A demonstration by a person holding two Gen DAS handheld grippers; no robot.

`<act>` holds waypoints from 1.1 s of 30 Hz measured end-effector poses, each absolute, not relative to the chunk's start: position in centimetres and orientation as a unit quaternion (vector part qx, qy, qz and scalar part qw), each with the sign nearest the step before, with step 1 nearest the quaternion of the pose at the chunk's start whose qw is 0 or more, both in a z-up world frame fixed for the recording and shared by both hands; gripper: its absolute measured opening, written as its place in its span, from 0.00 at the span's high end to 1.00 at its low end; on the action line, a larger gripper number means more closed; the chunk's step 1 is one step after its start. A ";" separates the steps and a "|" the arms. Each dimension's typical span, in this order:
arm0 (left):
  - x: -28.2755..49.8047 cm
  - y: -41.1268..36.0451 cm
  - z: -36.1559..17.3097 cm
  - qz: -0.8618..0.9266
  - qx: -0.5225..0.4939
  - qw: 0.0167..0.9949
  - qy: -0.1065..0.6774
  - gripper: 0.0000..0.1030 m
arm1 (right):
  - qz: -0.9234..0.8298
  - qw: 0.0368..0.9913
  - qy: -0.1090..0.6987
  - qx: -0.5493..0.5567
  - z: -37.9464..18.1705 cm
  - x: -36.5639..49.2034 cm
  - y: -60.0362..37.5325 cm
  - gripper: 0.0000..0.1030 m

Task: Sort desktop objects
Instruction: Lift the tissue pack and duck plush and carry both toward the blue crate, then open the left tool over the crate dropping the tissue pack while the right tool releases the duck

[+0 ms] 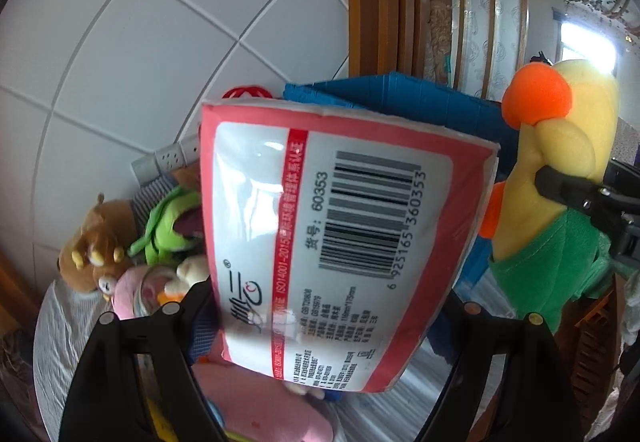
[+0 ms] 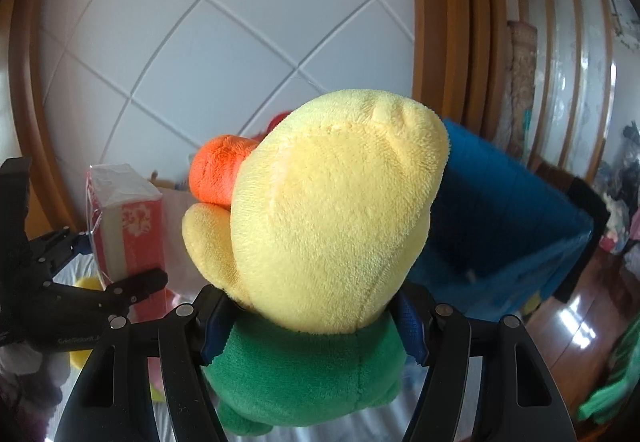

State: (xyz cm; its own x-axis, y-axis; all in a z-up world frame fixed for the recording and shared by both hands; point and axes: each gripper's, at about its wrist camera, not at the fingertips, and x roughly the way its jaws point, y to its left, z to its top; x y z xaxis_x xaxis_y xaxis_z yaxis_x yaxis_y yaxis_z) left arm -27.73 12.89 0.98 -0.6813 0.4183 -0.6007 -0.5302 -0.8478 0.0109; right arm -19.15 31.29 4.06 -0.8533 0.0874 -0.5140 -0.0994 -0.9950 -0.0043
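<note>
Both loads held up beside the blue bin

Your left gripper (image 1: 320, 306) clamps the tissue pack (image 1: 332, 242), your right gripper (image 2: 312, 322) pinches the duck plush (image 2: 332, 210); both hang near the blue bin (image 2: 500, 210). Bring each squarely over its rim before letting go, one at a time.

Red and white pack of tissues (image 1: 332, 242) held up in the air, barcode side showing, tilted, yellow duck plush toy (image 2: 332, 218) with orange beak and green clothes held up beside it, big blue bin (image 2: 500, 226) just behind both
</note>
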 end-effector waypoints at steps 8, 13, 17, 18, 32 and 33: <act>-30.4 20.0 5.1 0.924 -0.267 0.263 0.076 0.19 | 0.973 0.060 -0.008 -0.223 9.6 -20.1 37.6 0.34; -32.8 27.1 7.2 0.929 -0.252 0.262 0.067 0.19 | 0.977 0.059 -0.024 -0.205 11.8 -22.1 44.4 0.34; -36.0 34.2 8.5 0.928 -0.257 0.261 0.069 0.19 | 0.974 0.060 -0.034 -0.216 12.5 -25.4 50.8 0.33; -36.6 35.7 8.3 0.926 -0.263 0.260 0.071 0.19 | 0.972 0.059 -0.037 -0.227 12.4 -26.4 52.2 0.33; -44.0 48.7 -0.6 0.836 -0.468 0.273 0.092 0.19 | 0.898 -0.007 -0.094 -0.430 1.3 -37.6 62.2 0.33; -44.2 49.0 -1.1 0.828 -0.480 0.274 0.091 0.19 | 0.893 -0.010 -0.095 -0.440 0.7 -38.0 62.6 0.33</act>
